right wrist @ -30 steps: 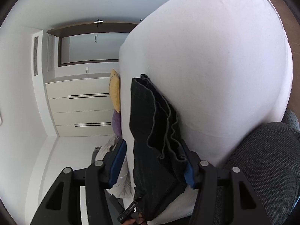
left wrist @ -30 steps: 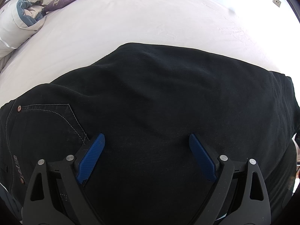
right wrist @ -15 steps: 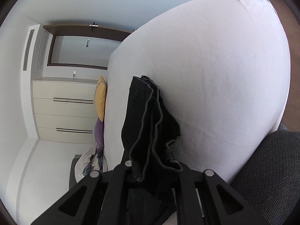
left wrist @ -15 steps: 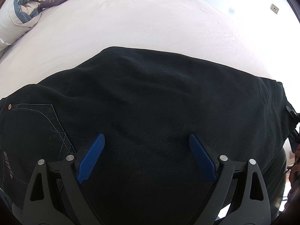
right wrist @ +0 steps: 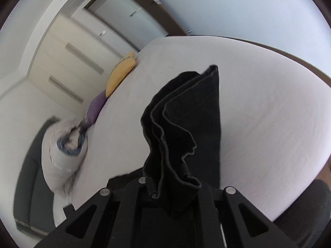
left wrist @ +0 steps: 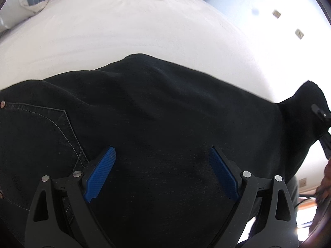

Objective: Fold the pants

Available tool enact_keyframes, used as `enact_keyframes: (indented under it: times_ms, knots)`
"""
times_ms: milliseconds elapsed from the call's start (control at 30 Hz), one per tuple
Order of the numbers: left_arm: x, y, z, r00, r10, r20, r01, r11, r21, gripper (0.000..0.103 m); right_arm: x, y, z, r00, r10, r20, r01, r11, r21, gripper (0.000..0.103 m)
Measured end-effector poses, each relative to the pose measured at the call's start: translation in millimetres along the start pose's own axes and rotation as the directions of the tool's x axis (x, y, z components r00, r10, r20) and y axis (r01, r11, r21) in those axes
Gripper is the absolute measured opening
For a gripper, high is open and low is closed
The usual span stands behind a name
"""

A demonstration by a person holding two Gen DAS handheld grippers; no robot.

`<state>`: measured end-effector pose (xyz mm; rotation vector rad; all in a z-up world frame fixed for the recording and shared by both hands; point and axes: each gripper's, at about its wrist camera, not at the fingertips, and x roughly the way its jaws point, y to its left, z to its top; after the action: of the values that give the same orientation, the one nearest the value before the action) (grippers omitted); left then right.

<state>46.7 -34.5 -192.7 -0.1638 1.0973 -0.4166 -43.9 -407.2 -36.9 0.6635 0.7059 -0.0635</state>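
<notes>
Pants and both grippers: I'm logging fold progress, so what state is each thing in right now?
Pants: spread on the bed, leg ends bunched and lifted.
Left gripper: open, over the pants, holding nothing.
Right gripper: shut on the pants' leg ends.
Pillows: lying at the bed's far edge.

- Black pants [left wrist: 165,107]: matt woven denim, a fine grain, pale contrast stitching along the pocket, one small coppery metal rivet.
- Hems of the pants, right wrist view: thick layered cloth with dull rolled edges.
- Bed sheet [left wrist: 128,33]: smooth matt white cloth, barely creased.
- Left gripper [left wrist: 162,172]: matt black plastic frame, shiny metal pins; finger pads [left wrist: 101,172] in blue, finely knurled plastic.
- Right gripper [right wrist: 171,188]: same matt black plastic.
- Yellow cushion [right wrist: 122,72] and purple cushion [right wrist: 96,107]: soft matt fabric.
- Drawers [right wrist: 68,70]: smooth cream panels, satin finish.
</notes>
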Motion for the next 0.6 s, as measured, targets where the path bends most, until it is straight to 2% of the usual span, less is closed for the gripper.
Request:
enact_keyframes:
  times_ms: [67, 100, 167, 233, 467, 600]
  knots:
    - [-16, 24, -5, 0.994, -0.100, 0.038, 0.103, 0.991, -0.084, 0.092, 21, 60, -24, 0.996, -0.014, -0.084, -0.007, 0.971, -0.241, 0.009]
    - [-20, 32, -4, 0.986, -0.156, 0.055, 0.162, 0.978, -0.130, 0.092, 32, 82, -39, 0.992, -0.018, -0.127, -0.023, 0.949, -0.313, 0.009]
    - [-26, 43, -1, 0.970, -0.232, 0.077, 0.242, 0.951, -0.190, 0.092, 55, 105, -59, 0.981, -0.037, -0.190, -0.035, 0.931, -0.364, 0.009]
    - [-27, 48, 4, 0.956, -0.287, 0.067, 0.294, 0.931, -0.215, 0.092, 69, 110, -78, 0.974, -0.085, -0.212, -0.006, 0.918, -0.397, 0.009]
    - [-3, 57, 21, 0.924, -0.383, -0.008, 0.359, 0.874, -0.328, 0.092, 74, 119, -106, 0.971, -0.180, -0.155, 0.073, 0.847, -0.526, 0.009]
    - [9, 62, 29, 0.878, -0.479, -0.016, 0.435, 0.810, -0.393, 0.092, 74, 129, -117, 0.965, -0.242, -0.100, 0.135, 0.789, -0.599, 0.009]
